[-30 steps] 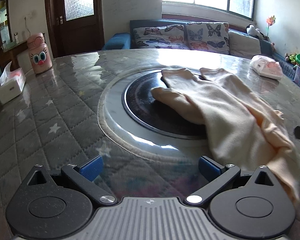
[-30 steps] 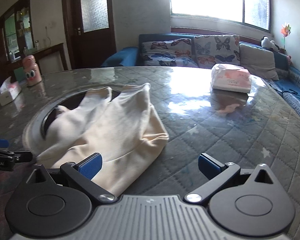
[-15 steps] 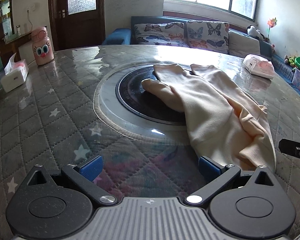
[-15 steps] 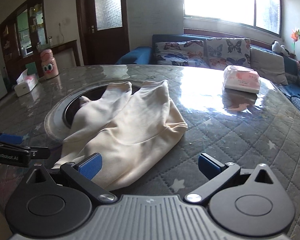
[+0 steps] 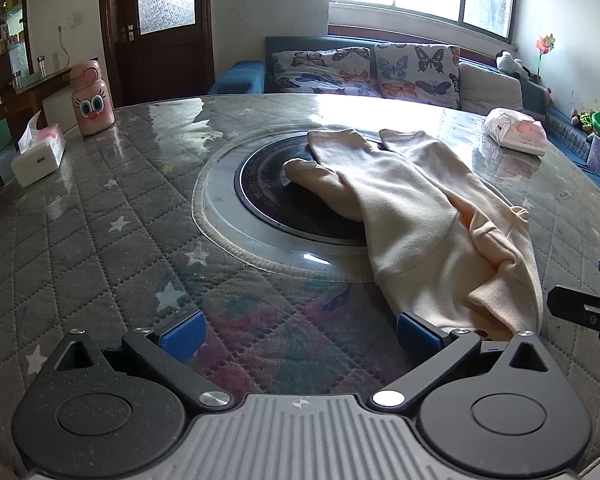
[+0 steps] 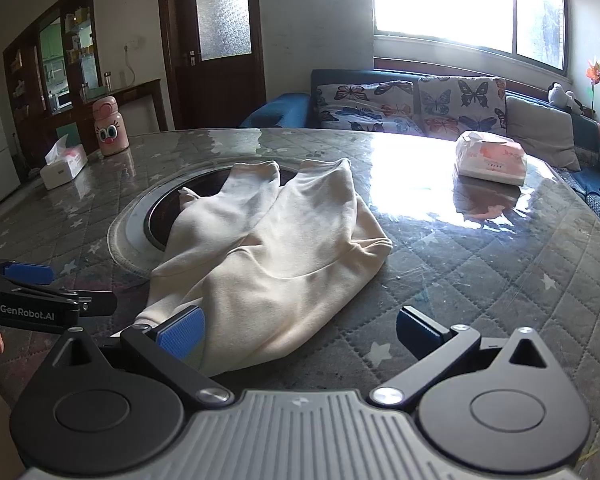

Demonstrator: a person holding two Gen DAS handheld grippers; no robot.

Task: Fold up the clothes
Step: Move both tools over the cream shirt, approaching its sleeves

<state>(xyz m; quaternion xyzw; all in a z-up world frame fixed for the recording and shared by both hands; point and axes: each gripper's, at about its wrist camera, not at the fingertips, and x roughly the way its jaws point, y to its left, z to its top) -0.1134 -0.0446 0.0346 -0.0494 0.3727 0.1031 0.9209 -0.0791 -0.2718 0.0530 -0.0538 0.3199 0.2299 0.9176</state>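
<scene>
- Soft, light cream garment (image 5: 420,220) lies crumpled beside the desk's (image 5: 100,240) dark disc (image 5: 268,184).
- Left gripper (image 5: 298,330) and right gripper (image 6: 300,326) have fingers wide apart, empty.
- Best hold, likely: near hem corners.

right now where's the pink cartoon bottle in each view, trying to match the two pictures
Left wrist view: the pink bottle stands upper left, on the far edge of the table, just right of the tissue box.
Right wrist view: the same bottle is again upper left, far side of the table, with the tissue box to its left.
Shared landmark: the cream garment lying over the dark round inset in the table's middle.
</scene>
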